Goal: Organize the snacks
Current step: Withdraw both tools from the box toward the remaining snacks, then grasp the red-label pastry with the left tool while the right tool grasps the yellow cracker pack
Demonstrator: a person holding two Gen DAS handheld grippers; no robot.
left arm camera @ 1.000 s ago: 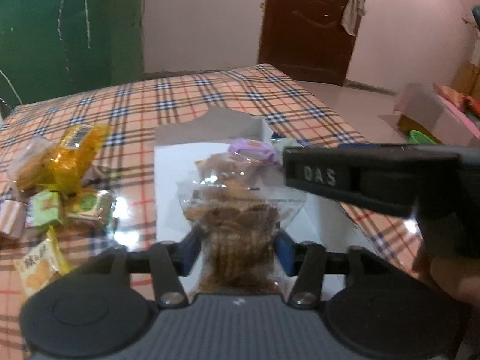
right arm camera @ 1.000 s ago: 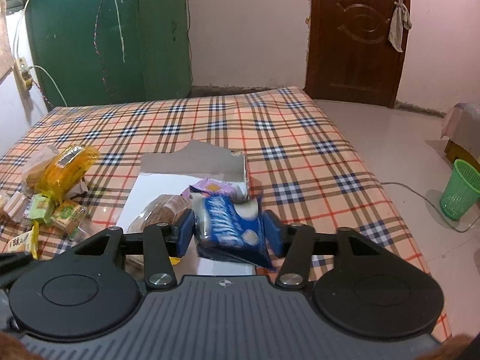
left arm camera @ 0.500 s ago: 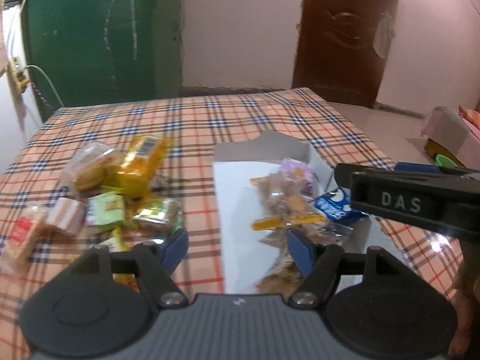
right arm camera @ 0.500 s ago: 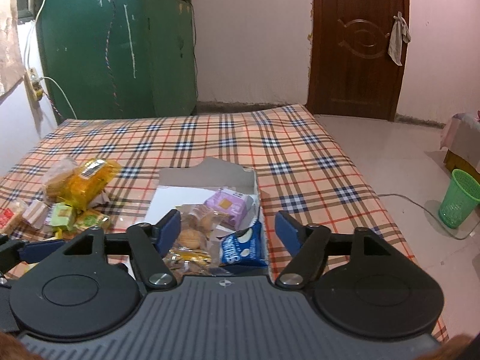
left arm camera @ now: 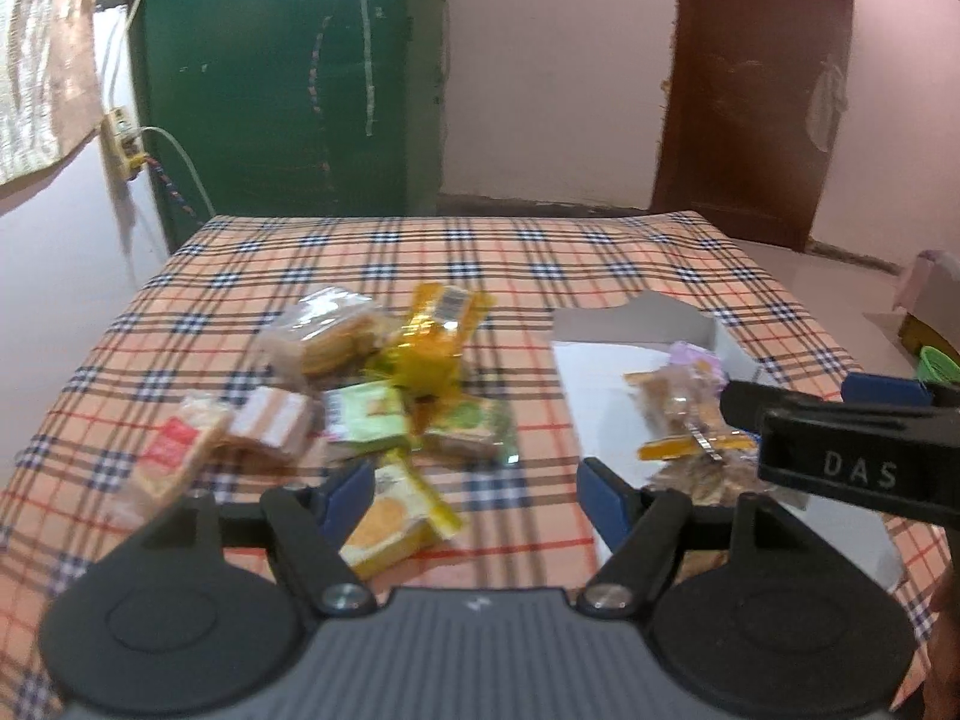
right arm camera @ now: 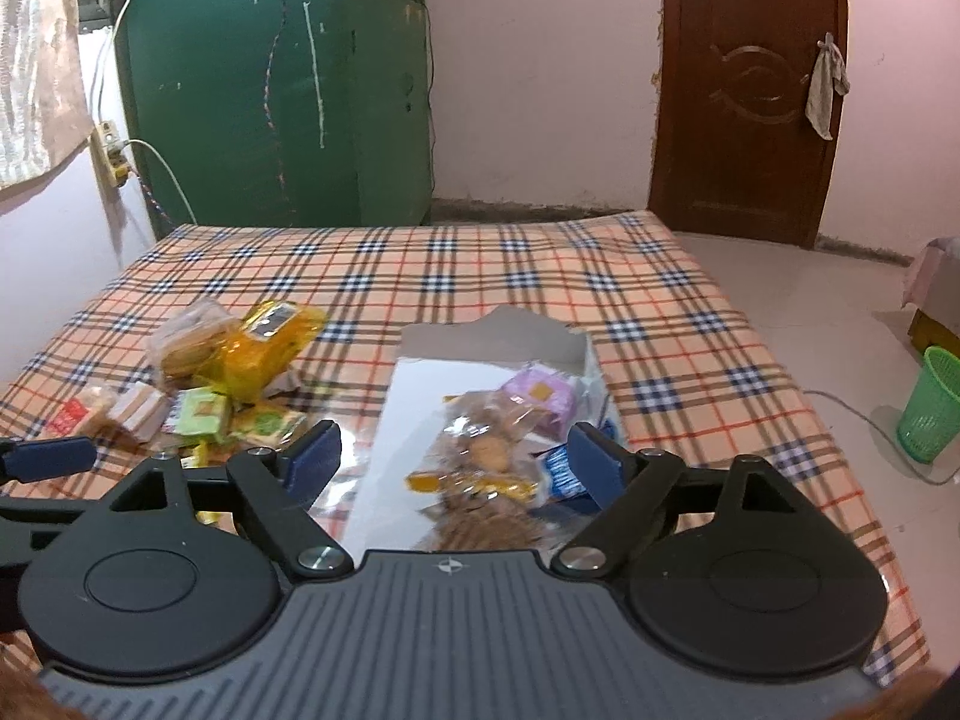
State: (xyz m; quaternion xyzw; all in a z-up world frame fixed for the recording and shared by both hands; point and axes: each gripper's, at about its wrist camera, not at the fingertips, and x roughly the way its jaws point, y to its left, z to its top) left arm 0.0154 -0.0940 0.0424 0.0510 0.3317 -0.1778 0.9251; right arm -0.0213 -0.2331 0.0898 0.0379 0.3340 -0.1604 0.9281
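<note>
A white cardboard box (right arm camera: 420, 396) lies open on the plaid table (right arm camera: 540, 264). It holds a clear bag of brown cookies (right arm camera: 480, 450), a purple packet (right arm camera: 540, 396) and a blue packet (right arm camera: 561, 474). A pile of loose snacks lies to its left: a yellow bag (left arm camera: 435, 342), green packets (left arm camera: 366, 414), a clear biscuit pack (left arm camera: 327, 336) and a small yellow packet (left arm camera: 390, 522). My left gripper (left arm camera: 474, 489) is open and empty above the table between pile and box. My right gripper (right arm camera: 453, 459) is open and empty over the box; it also shows in the left wrist view (left arm camera: 840, 456).
A green door (right arm camera: 270, 90) and a brown door (right arm camera: 744, 90) stand behind the table. A green basket (right arm camera: 930, 408) sits on the floor at the right. A power socket with cords (right arm camera: 111, 156) is on the left wall.
Both grippers opened and let go: the cookie bag and the blue packet now lie in the box. Both grippers pulled back and up; the left one swung left toward the snack pile.
</note>
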